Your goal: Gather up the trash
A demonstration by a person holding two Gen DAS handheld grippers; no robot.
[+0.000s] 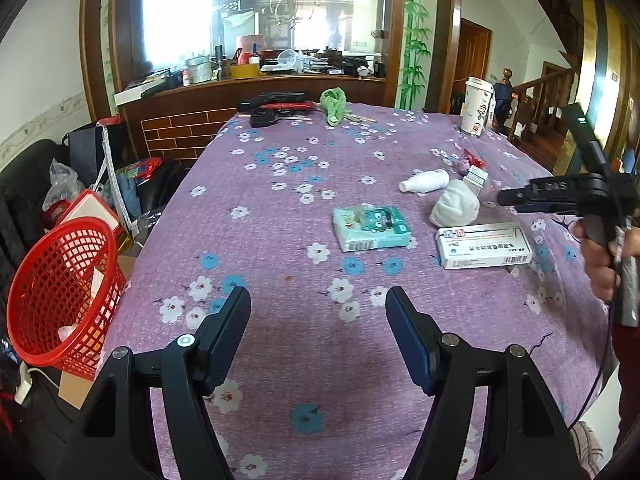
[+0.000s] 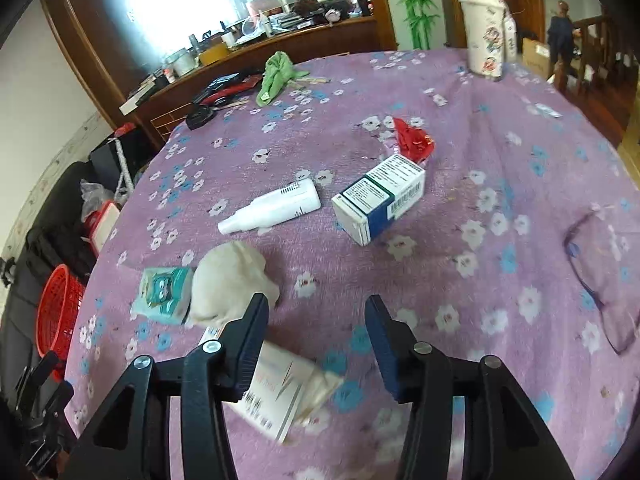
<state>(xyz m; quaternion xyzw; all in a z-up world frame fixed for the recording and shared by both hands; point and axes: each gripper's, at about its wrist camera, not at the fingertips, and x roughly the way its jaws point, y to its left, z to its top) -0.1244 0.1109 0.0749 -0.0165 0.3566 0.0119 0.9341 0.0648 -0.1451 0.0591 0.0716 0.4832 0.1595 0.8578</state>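
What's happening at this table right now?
A person holds a gripper in each hand over a purple floral table strewn with trash. The left gripper is open and empty. The right gripper is open too, over a flat white box and beside a crumpled tissue. A bottle, blue-white box, teal pack and red wrapper still lie there. A red basket waits at the left edge.
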